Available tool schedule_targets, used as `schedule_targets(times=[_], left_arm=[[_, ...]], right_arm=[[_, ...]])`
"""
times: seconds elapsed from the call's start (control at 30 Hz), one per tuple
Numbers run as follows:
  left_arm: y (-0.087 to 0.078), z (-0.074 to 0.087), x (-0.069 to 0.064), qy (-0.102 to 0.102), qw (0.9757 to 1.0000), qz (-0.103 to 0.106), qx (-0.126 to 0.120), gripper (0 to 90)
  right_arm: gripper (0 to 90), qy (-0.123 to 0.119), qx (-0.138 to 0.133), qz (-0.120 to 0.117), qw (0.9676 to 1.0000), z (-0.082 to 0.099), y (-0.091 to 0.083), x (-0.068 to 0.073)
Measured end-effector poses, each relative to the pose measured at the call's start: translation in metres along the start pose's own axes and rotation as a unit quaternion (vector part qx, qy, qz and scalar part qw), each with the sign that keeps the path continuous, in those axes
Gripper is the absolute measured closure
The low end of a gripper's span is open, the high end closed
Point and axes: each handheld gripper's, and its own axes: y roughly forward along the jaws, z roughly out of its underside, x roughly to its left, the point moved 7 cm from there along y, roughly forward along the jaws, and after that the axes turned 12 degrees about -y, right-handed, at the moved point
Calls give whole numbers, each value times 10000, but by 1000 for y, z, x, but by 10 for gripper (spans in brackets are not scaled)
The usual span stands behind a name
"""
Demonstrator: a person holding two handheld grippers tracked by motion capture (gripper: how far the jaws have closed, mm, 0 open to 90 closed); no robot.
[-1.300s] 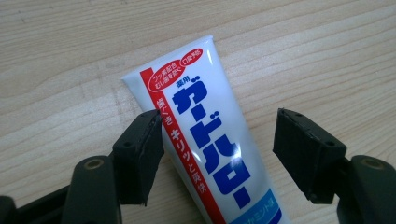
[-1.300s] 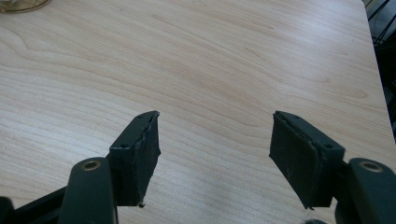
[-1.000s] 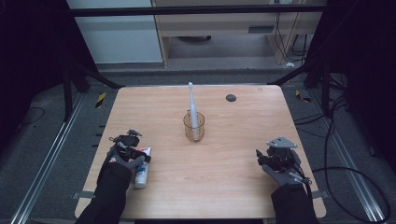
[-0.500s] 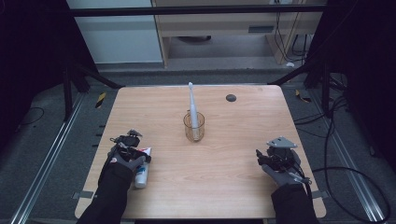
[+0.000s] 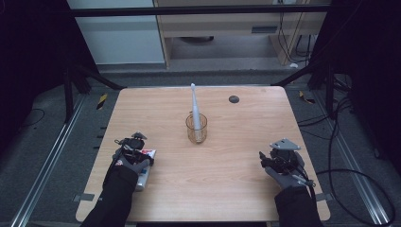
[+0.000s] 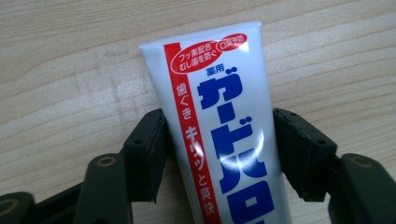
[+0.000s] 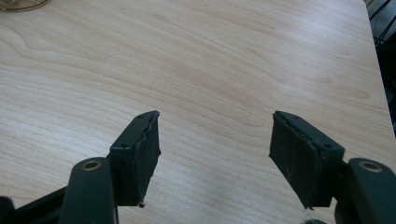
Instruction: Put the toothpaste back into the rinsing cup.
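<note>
Left gripper [image 6: 217,154] closing around white plastic toothpaste tube [image 6: 219,135] with red stripe, pads at its sides; firm contact not clear. Right gripper [image 7: 215,154] wide open, holding nothing, above light wooden table [image 7: 210,60].

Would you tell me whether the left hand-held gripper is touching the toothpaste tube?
Cannot tell: in the left gripper view the left hand-held gripper straddles the toothpaste tube, pads right at its edges.

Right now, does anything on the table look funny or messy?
Nothing is spilled or broken. The toothbrush stands tilted in the glass cup at the table's middle. The toothpaste tube lies flat between the left gripper's jaws, which have just been closing around it. The right gripper is open over bare wood.
</note>
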Motion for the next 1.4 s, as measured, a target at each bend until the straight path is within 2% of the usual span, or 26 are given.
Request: schedule_targets(times=[0.2, 0.37, 0.6, 0.77, 0.87, 0.9, 0.93, 1.0, 1.13, 1.17, 1.2, 1.23, 1.27, 1.3, 1.4], left_arm=[[-2, 2, 0, -117, 9998, 122, -73, 462], [-4, 2, 1, -130, 9996, 231, -133, 531], [-12, 5, 1, -34, 9985, 230, -496, 645], [-19, 6, 1, -9, 9972, 277, -688, 674], [-30, 5, 0, 12, 9952, 397, -897, 680], [-30, 5, 0, 12, 9952, 397, -897, 681], [-42, 4, -1, 22, 9930, 479, -1082, 682], [-54, 1, -2, 14, 9894, 563, -1341, 684], [-77, -5, -2, 19, 9808, 624, -1849, 686], [-77, -5, -2, 19, 9808, 624, -1849, 687], [-86, -8, -2, 20, 9781, 622, -1985, 687], [-86, -8, -2, 20, 9781, 622, -1985, 688], [-92, -11, -2, -11, 9749, 638, -2133, 688], [-92, -11, -2, -11, 9749, 638, -2133, 688], [-99, -16, -1, -75, 9705, 585, -2337, 689]], right_arm=[[330, 2, -1, 3, 10000, 0, 0, 0], [331, -1, 0, 9, 10000, 0, 0, 0], [332, -9, -1, 16, 10000, 0, 0, -1], [333, 16, -11, 10, 10000, 1, -1, -1], [333, 28, -7, 11, 10000, 1, -1, -1], [333, 30, -10, 14, 10000, 1, -1, -1], [333, 31, -16, 16, 10000, 0, -1, -1], [333, 42, -8, 27, 10000, 1, -1, -2], [335, 42, -20, 38, 10000, 1, -1, -2], [335, 41, -29, 42, 10000, 0, -1, -2], [335, 25, -34, 49, 10000, 0, -1, -3], [335, 25, -34, 49, 10000, 0, -1, -3], [335, 22, -38, 53, 10000, 0, -1, -3], [335, 22, -38, 53, 10000, 0, -1, -3], [336, 28, -43, 71, 10000, 0, -2, -3]])
